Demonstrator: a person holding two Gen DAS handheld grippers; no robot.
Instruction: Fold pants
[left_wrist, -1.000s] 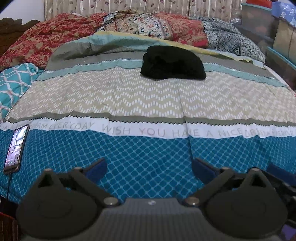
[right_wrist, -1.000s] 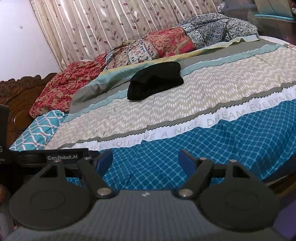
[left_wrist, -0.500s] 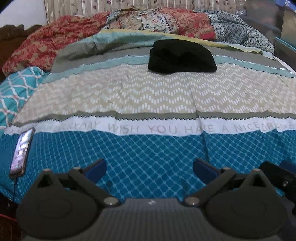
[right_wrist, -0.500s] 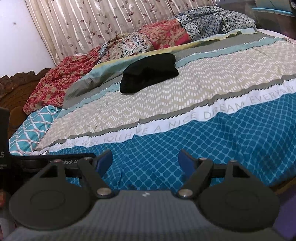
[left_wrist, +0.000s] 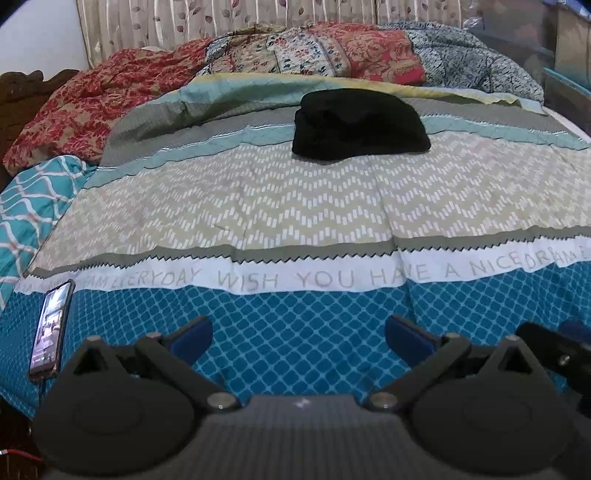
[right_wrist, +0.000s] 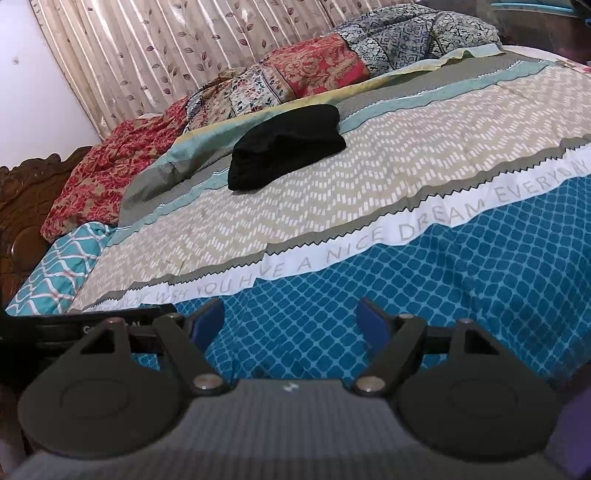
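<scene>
The black pants (left_wrist: 360, 125) lie in a folded bundle on the far part of the bed, on the grey and teal stripes; they also show in the right wrist view (right_wrist: 286, 146). My left gripper (left_wrist: 299, 334) is open and empty, low over the blue patterned near edge of the bedspread, far from the pants. My right gripper (right_wrist: 291, 319) is open and empty over the same blue area. Part of the right gripper shows at the right edge of the left wrist view (left_wrist: 554, 347).
A phone (left_wrist: 50, 330) lies on the bedspread (left_wrist: 295, 206) at the near left edge. Patterned quilts and pillows (left_wrist: 314, 51) are piled along the far side before a curtain. A wooden headboard (right_wrist: 22, 199) stands at left. Storage boxes (left_wrist: 569, 44) stand at far right.
Both grippers have shifted slightly over the near edge of the bed, so the view has tilted a little. The pants have not moved. Both grippers stay open.
</scene>
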